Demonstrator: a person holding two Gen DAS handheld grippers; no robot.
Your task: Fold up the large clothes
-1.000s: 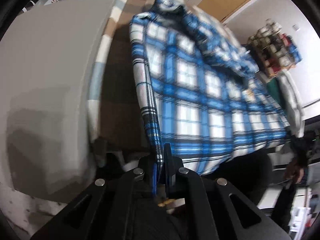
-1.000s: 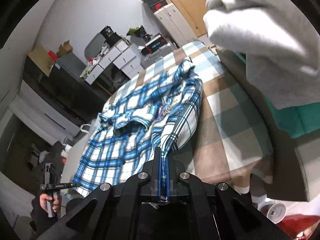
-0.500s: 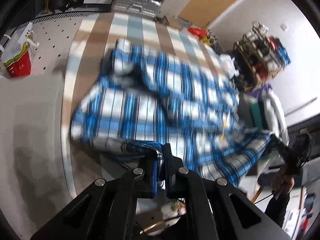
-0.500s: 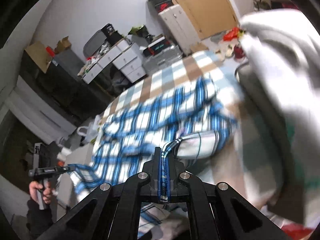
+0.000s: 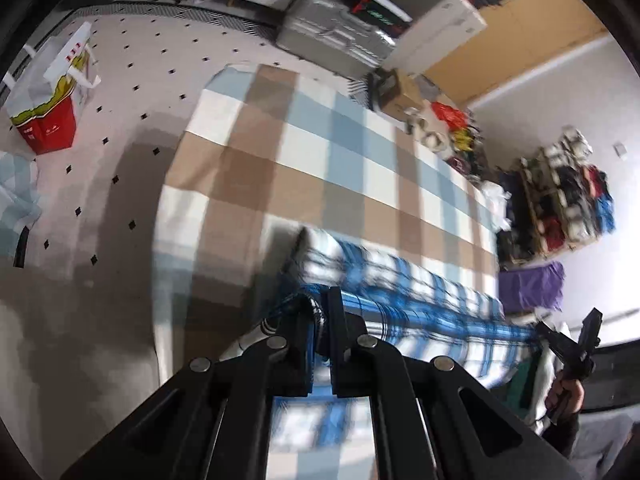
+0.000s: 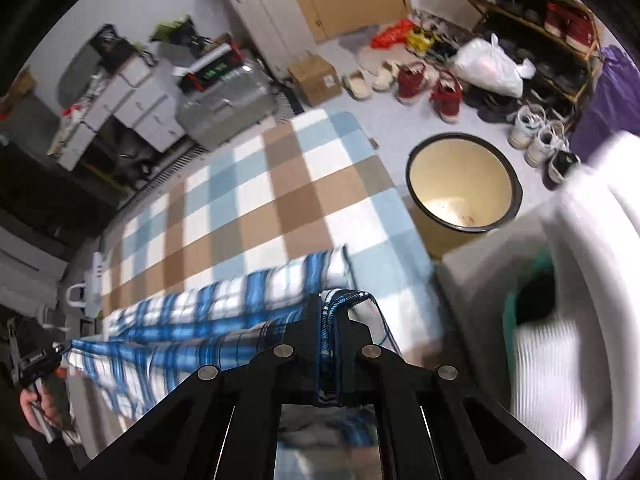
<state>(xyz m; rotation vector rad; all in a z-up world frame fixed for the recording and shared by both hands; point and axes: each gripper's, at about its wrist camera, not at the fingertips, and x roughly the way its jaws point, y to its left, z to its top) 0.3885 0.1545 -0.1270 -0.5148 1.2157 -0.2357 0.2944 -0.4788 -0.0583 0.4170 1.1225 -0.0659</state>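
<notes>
A blue and white plaid shirt [image 5: 404,292] is stretched between both grippers above a brown, blue and white checked blanket [image 5: 304,152]. My left gripper [image 5: 320,304] is shut on one bunched edge of the shirt. In the right wrist view my right gripper [image 6: 330,312] is shut on the opposite edge of the plaid shirt [image 6: 224,312], and the cloth runs left to the other gripper held in a hand [image 6: 36,364]. The shirt is blurred by motion and hangs low over the near end of the checked blanket [image 6: 240,200].
A cream bucket [image 6: 460,188] stands on the floor right of the blanket, with shoes [image 6: 444,96] and a shoe rack [image 6: 552,28] beyond. A silver suitcase [image 6: 224,104] and drawers sit at the far end. A red and white bag [image 5: 48,96] stands on the dotted floor.
Both grippers have swept the shirt back along the blanket towards its near end. The far part of the blanket now lies bare. The shirt is drawn into a narrower band between them.
</notes>
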